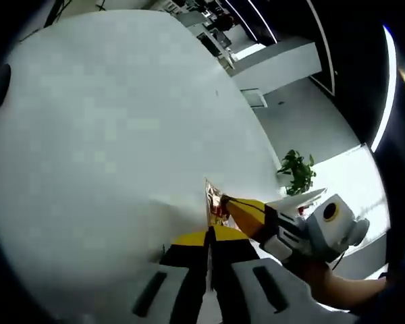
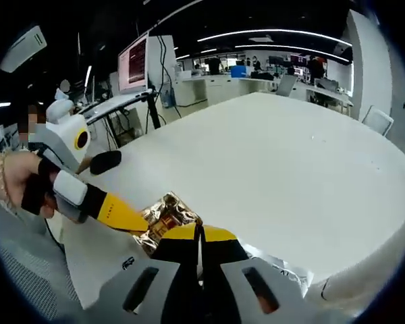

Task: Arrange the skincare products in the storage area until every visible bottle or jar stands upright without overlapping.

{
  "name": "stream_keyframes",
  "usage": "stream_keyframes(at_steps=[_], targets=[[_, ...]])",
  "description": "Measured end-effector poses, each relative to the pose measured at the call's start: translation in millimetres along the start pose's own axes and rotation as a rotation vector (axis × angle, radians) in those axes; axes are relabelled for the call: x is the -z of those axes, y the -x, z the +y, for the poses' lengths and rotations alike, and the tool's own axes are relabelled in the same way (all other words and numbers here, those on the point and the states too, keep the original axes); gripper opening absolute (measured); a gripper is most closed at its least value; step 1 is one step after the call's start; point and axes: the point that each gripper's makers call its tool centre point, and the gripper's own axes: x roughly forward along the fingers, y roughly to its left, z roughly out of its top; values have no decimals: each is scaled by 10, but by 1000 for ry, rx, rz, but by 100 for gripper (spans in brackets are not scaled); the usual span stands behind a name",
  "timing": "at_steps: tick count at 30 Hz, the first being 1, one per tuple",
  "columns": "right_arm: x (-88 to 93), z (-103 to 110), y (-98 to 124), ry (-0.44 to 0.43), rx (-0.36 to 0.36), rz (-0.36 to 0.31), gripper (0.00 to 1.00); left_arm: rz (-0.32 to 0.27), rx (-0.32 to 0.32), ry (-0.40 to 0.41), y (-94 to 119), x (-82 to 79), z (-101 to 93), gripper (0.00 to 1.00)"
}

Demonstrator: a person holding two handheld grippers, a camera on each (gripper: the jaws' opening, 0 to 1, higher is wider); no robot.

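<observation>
on white table (image 2: pixel 290 169), both hand-held grippers, left (image 1: pixel 208 237) and right (image 2: pixel 198 233), pinching one gold foil packet (image 2: pixel 163 214), jaws pressed together

so counting what's here: two grippers, the left one (image 1: pixel 209 237) and the right one (image 2: pixel 197 233), both with jaws pressed together. one gold packet (image 2: pixel 163 217), crinkly foil, pinched between them. one white table (image 2: pixel 277 162). one potted plant (image 1: pixel 298 171) off past the table's edge. one lit monitor (image 2: pixel 136 64) on a stand in the back. one black mouse-looking thing (image 2: pixel 105 162) on the table, can't tell exactly what it is. one hand (image 2: pixel 17 179) with one bracelet (image 2: pixel 1 177). no idea how many desks are back there, too blurry.
</observation>
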Motion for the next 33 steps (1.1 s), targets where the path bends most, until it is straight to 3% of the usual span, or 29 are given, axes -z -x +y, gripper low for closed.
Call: stream_keyframes(at_steps=[2, 10, 15, 28, 33], targets=[[49, -2, -56, 48, 2, 23, 1, 8, -14, -17, -48, -22, 89, 0], [157, -14, -135, 87, 14, 51, 1, 26, -54, -71, -119, -54, 210, 0], [170, -22, -142, 105, 17, 63, 1, 30, -62, -95, -142, -35, 231, 0], [230, -25, -205, 133, 15, 77, 1, 43, -92, -257, -170, -41, 248, 0], [220, -4, -209, 132, 10, 71, 2, 53, -126, -424, -145, -60, 247, 1]])
